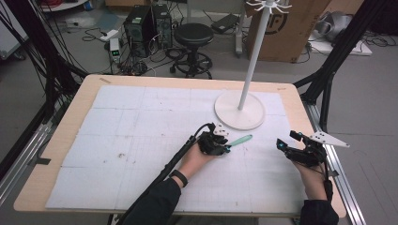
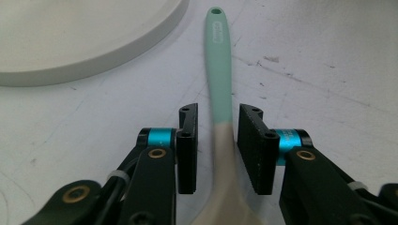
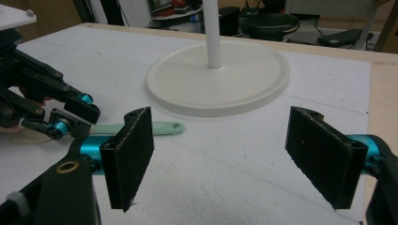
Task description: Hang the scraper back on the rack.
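Observation:
A spatula (image 1: 240, 139) with a mint-green handle and a cream blade lies on the white mat, just in front of the stand's base. My left gripper (image 1: 224, 148) is low over it, its jaws on either side of the handle (image 2: 219, 70) where green meets cream. A thin gap shows on each side, so the left gripper (image 2: 218, 126) is open. The blade end runs back under the gripper body. My right gripper (image 1: 281, 144) hovers to the right, open wide with nothing between its jaws (image 3: 220, 154). From there I see the left gripper (image 3: 70, 112) and spatula (image 3: 159, 128).
A white stand with a round base (image 1: 230, 117) and tall pole (image 1: 253, 51) sits at the mat's back right, close behind the spatula. The white mat (image 1: 141, 122) covers most of the wooden table (image 1: 77, 105). A stool, computers and a cardboard box are on the floor beyond.

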Demonstrator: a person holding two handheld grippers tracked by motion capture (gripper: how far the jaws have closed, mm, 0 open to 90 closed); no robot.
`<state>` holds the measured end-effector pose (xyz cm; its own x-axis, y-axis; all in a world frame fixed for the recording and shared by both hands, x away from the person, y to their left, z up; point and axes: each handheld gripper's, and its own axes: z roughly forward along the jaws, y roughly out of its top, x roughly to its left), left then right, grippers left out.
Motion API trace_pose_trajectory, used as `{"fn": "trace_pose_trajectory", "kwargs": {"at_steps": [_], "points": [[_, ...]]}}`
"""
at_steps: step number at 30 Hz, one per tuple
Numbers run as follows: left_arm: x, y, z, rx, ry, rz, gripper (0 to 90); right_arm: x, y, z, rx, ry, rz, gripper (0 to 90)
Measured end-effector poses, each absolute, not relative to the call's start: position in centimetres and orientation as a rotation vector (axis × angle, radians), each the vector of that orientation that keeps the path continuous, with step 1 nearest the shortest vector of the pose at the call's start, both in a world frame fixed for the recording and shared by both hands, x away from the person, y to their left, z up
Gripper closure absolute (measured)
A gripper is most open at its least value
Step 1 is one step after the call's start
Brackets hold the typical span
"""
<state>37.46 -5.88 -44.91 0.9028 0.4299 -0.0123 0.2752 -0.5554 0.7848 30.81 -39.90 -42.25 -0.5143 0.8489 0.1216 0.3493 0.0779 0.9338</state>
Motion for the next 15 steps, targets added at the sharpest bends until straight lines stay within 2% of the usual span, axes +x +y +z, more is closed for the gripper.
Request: {"fn": "trace_pose_trajectory", "kwargs": {"at_steps": [5, 15], "points": [[37.53, -5.83, -44.93, 2.179, 0.538, 0.197, 79.2, 30.8, -39.96, -42.23, 1.176, 1.901, 1.437, 23.1], [37.31, -5.99, -44.74, 2.191, 0.575, 0.207, 78.4, 30.86, -39.91, -42.28, 1.174, 1.908, 1.435, 23.2]]}}
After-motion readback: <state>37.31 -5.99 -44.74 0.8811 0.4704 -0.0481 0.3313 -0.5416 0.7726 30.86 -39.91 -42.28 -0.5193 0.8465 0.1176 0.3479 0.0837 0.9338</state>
